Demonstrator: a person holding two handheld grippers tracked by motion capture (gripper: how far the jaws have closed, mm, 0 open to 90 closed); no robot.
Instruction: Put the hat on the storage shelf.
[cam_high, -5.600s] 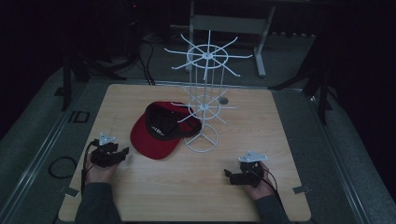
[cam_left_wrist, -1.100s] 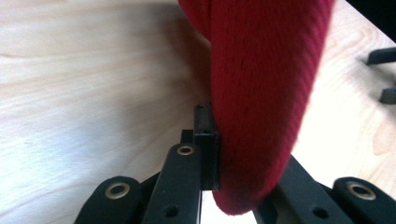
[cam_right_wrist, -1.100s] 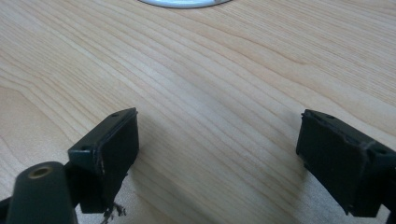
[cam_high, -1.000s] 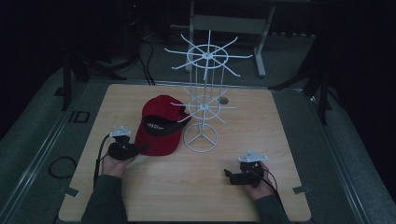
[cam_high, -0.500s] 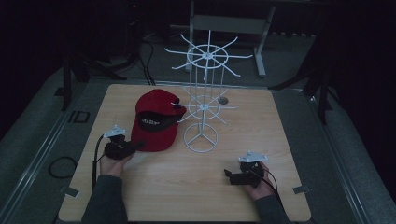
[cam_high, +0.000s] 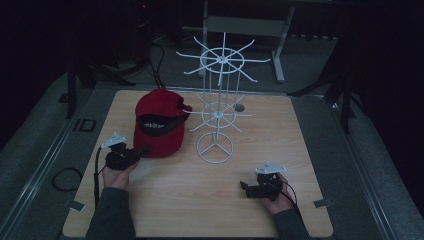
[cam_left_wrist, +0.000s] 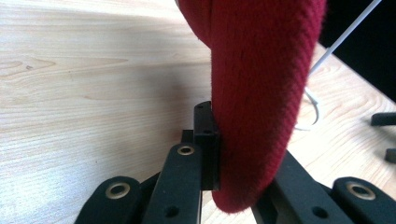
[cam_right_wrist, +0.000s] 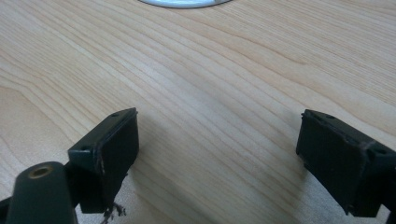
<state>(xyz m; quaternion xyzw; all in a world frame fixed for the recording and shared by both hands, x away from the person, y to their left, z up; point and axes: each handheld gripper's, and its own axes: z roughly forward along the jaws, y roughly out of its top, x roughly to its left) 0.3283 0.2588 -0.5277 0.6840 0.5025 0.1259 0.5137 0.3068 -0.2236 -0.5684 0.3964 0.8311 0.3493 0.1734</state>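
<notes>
The left gripper (cam_high: 131, 156) has its fingers clenched on the brim of the red cap (cam_high: 159, 125), which rests on the bench (cam_high: 280, 140) left of the wire rack (cam_high: 216, 112). It probably must go onto a hook. The right gripper (cam_high: 248, 189) rests released, empty.

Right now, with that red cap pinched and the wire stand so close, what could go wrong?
The left gripper holds the red cap only by a narrow edge of fabric, so it might slip out when lifted. The cap sits right beside the white wire rack, whose thin prongs could snag it, or the light-looking rack might tip if bumped. The right gripper rests open on the table, too far off to steady the rack.
</notes>
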